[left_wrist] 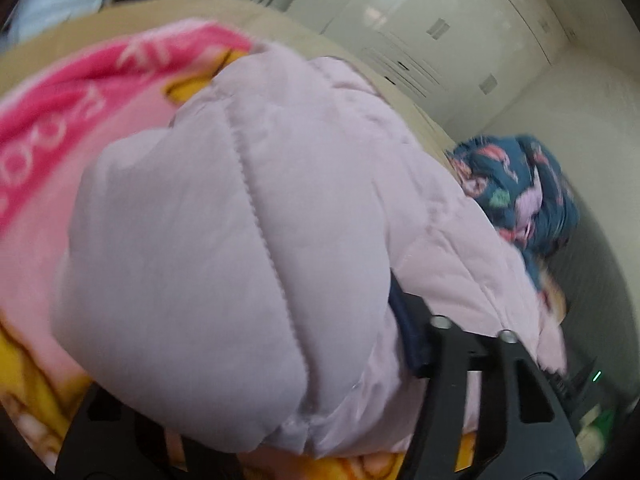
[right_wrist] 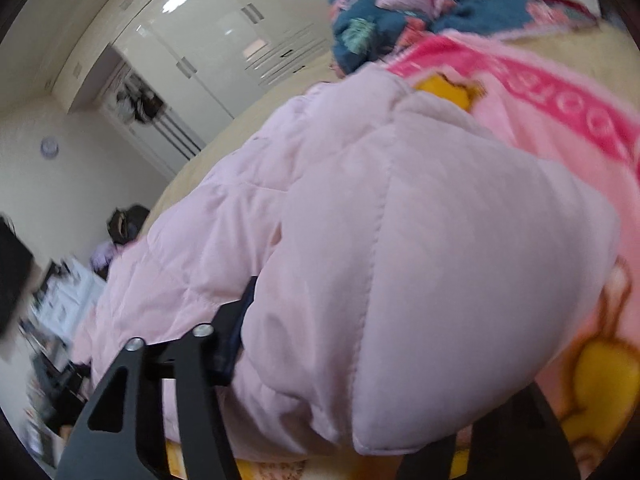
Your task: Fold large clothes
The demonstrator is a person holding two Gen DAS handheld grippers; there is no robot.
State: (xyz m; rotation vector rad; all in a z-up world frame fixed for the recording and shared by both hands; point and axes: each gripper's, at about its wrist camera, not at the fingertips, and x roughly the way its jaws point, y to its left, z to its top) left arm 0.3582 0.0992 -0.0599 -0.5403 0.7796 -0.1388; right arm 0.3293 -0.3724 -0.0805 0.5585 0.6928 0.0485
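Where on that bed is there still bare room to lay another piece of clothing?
A beige strip of bed lies bare between the pale pink puffer jacket and the white wardrobe. The near side is crowded: the jacket covers the pink cartoon blanket, and a blue patterned garment is bunched beyond it.

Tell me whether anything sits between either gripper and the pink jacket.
Nothing visible does. The pink jacket bulges right over the left gripper and the right gripper, with jacket fabric lying between the fingers of each. The blue patterned garment lies farther back on the bed, clear of both.
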